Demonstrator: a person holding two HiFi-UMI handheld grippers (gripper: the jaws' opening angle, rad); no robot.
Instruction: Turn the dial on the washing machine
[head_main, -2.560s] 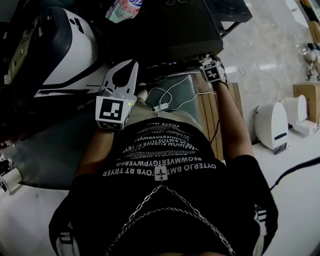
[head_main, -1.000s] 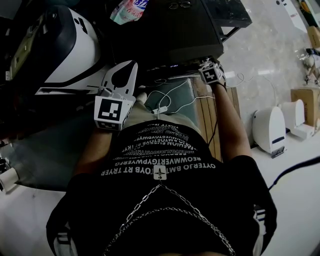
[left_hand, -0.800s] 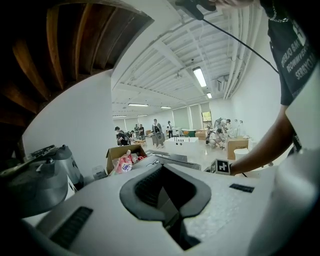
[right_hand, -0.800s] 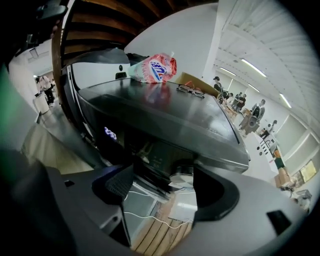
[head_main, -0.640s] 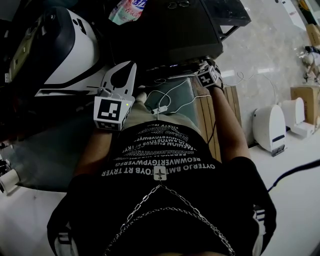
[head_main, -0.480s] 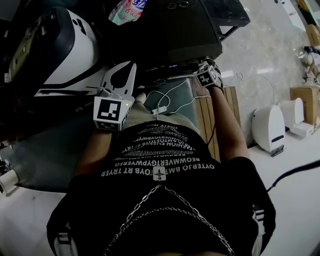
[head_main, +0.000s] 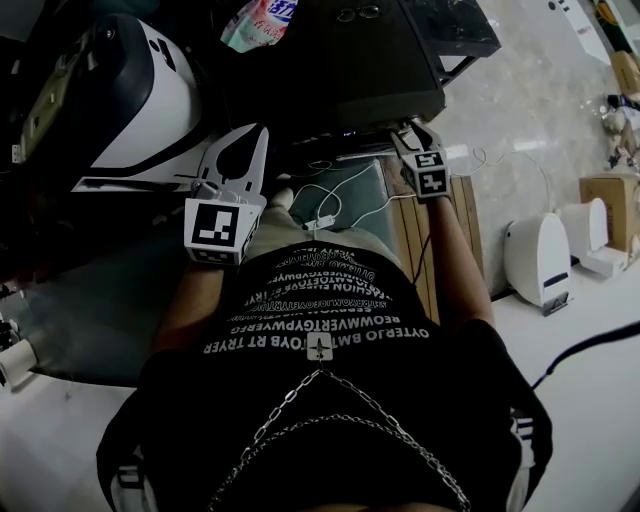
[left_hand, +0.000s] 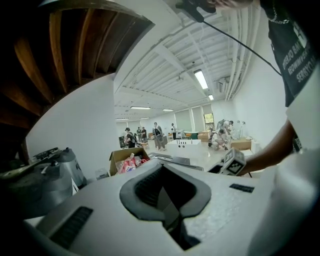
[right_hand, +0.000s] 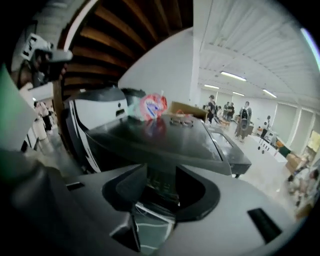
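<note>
The dark washing machine (head_main: 340, 60) fills the top of the head view, its front control strip (head_main: 345, 130) facing me. I cannot make out the dial in any view. My right gripper (head_main: 408, 135) hovers just off the right end of that strip. Its jaws have just been closing and stand partly apart with nothing between them. In the right gripper view the machine's front (right_hand: 160, 145) shows through the gap of the right gripper (right_hand: 161, 182). My left gripper (head_main: 258, 130) hangs to the left of the machine, shut and empty, as the left gripper (left_hand: 167, 195) also shows in its own view.
A white and black appliance (head_main: 130, 90) stands at the left. A pink pouch (head_main: 262, 18) and glasses (head_main: 355, 13) lie on the machine's top. A white cable (head_main: 325, 205) trails below the panel, beside wooden slats (head_main: 425, 235). A white device (head_main: 540, 255) stands at the right.
The right gripper has drawn back from the machine's front panel toward me and tilted. The left gripper has stayed where it was.
</note>
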